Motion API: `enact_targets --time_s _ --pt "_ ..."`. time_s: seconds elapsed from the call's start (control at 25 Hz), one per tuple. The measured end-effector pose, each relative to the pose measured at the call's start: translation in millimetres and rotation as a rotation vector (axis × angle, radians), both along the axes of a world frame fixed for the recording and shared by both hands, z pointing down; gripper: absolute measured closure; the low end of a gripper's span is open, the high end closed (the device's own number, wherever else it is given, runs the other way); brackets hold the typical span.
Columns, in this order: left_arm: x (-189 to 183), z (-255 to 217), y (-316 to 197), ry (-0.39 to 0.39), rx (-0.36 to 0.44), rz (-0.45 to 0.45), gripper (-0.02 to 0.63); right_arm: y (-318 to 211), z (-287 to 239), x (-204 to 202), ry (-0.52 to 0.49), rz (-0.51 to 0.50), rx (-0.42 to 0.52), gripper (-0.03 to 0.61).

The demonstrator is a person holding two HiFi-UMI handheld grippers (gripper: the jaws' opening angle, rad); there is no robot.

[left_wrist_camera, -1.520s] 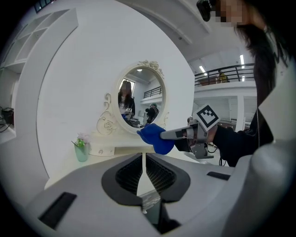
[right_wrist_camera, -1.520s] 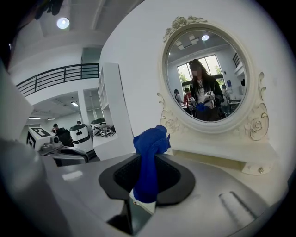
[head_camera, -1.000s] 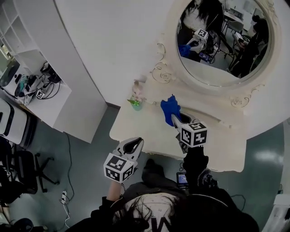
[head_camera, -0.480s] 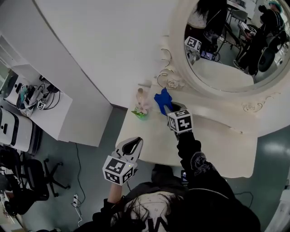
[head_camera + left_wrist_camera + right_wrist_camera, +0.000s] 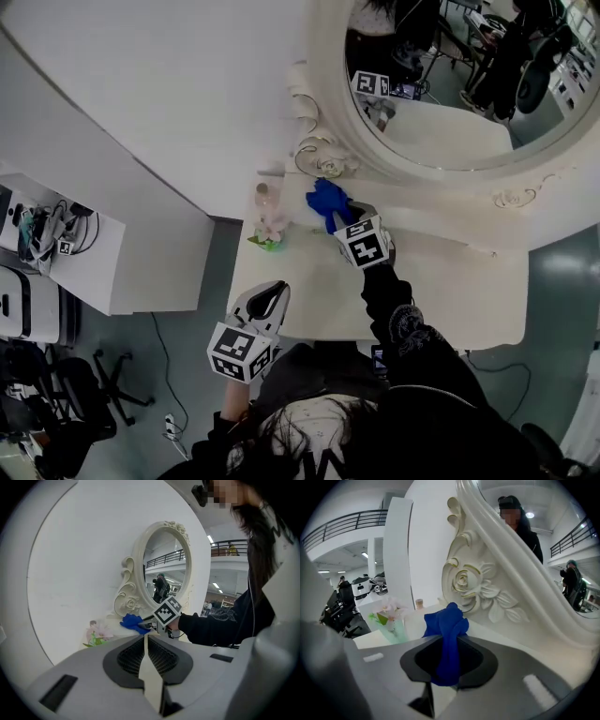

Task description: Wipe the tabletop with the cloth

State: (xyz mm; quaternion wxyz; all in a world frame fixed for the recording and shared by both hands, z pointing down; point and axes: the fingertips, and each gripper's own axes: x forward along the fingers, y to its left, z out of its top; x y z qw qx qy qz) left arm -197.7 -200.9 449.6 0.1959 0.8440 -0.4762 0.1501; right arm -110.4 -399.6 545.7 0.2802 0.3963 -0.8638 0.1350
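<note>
The right gripper (image 5: 343, 221) pinches the blue cloth (image 5: 326, 201), which bunches out ahead of its jaws, just short of the mirror frame (image 5: 464, 581) and right of the flower vase (image 5: 270, 230). The left gripper (image 5: 270, 302) hangs idle, its 2 jaws pressed together and empty. Wiping seems under way at this back corner, while most of the tabletop (image 5: 441, 291) behind and right of the right gripper likely remains.

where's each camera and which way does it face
Head view: on the person's head, steeply down at the tabletop; left hand-held gripper, right hand-held gripper.
Left gripper view: on the left one, facing the mirror; its shut jaws.
Right gripper view: on the right one, facing the mirror frame; jaws clamping the blue cloth.
All three share the cloth.
</note>
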Motion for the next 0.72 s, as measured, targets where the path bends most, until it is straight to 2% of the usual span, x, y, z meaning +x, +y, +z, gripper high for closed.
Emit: enact_targets --time_s 0.2,0.4,0.72 --pt "24 -2 -11 0.004 0.014 0.086 0.611 -15 0 54 0.038 0.081 0.051 0.491" --pt "45 -8 -21 0.012 0.031 0.152 0.611 -14 7 130 0.087 0.209 0.013 0.491" --pt "78 -13 -31 0.010 0.042 0.248 0.611 -7 9 256 0.093 0.414 0.003 0.491"
